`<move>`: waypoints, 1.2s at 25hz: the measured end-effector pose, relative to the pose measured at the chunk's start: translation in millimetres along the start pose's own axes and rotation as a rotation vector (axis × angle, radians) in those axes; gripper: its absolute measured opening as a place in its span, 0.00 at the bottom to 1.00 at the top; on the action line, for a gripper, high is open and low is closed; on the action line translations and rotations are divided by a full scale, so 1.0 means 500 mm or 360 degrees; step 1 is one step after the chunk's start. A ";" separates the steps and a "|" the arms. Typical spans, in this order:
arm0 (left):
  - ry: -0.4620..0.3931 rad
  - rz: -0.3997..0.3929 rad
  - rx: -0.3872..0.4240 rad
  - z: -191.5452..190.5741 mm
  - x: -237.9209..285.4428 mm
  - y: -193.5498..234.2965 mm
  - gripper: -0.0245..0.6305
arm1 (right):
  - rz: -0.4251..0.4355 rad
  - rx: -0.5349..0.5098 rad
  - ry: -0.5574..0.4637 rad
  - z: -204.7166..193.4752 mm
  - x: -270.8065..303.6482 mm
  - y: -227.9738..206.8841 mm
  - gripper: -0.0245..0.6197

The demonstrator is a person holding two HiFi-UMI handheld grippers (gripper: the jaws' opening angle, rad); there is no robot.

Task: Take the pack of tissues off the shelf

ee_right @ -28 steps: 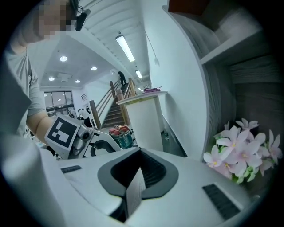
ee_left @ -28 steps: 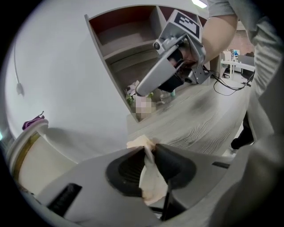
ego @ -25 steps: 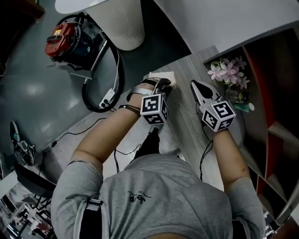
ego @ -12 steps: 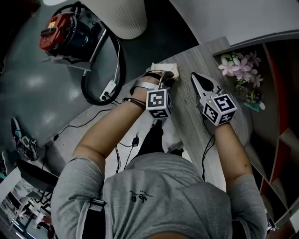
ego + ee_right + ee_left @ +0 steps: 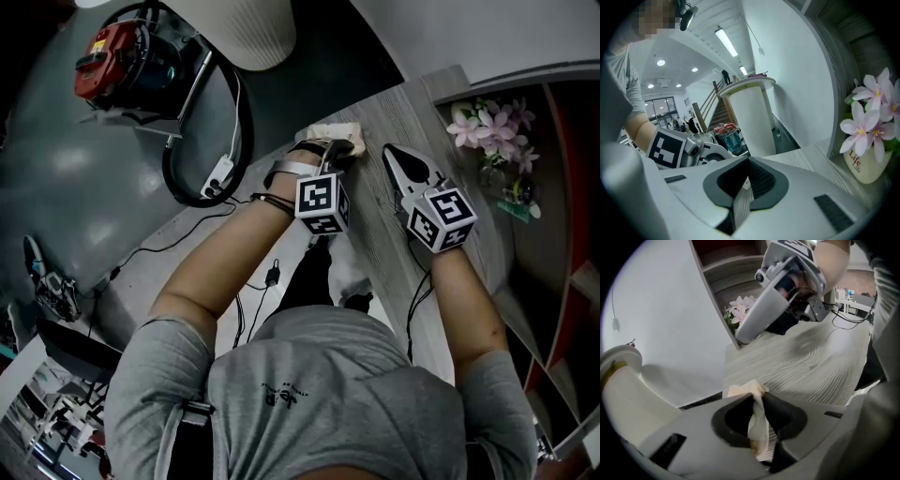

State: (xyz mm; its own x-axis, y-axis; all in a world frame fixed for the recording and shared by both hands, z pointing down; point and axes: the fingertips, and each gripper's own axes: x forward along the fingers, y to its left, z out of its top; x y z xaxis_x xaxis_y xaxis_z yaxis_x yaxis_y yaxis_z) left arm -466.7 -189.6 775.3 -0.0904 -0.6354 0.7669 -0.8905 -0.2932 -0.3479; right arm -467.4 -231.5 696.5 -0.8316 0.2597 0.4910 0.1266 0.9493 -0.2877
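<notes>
Gripping pack of tissues (image 5: 330,131) in fingers of left gripper (image 5: 337,155), at far table (image 5: 375,234) edge, well clear of shelf (image 5: 562,187). Holding nothing in right gripper (image 5: 398,159), fingers pressed together. Probably set-down step; touching table unclear. Next: lower till flat, spread left fingers, back away without dragging.

Past the table's (image 5: 375,217) far right corner you have pink flowers (image 5: 492,127); off its left edge, a red machine (image 5: 112,56) and a white ribbed cylinder (image 5: 248,33).
</notes>
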 end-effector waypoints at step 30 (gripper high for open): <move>-0.0196 -0.0093 -0.0168 0.106 -0.115 0.033 0.41 | -0.0152 -0.0058 -0.0135 0.100 -0.136 0.035 0.07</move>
State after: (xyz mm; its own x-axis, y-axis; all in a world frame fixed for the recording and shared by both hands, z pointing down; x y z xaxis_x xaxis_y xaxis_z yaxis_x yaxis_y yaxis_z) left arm -452.5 -195.8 697.0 0.0126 -0.7041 0.7099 -0.9352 -0.2596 -0.2408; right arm -435.7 -241.3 616.9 -0.8833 0.1532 0.4430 0.0627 0.9752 -0.2122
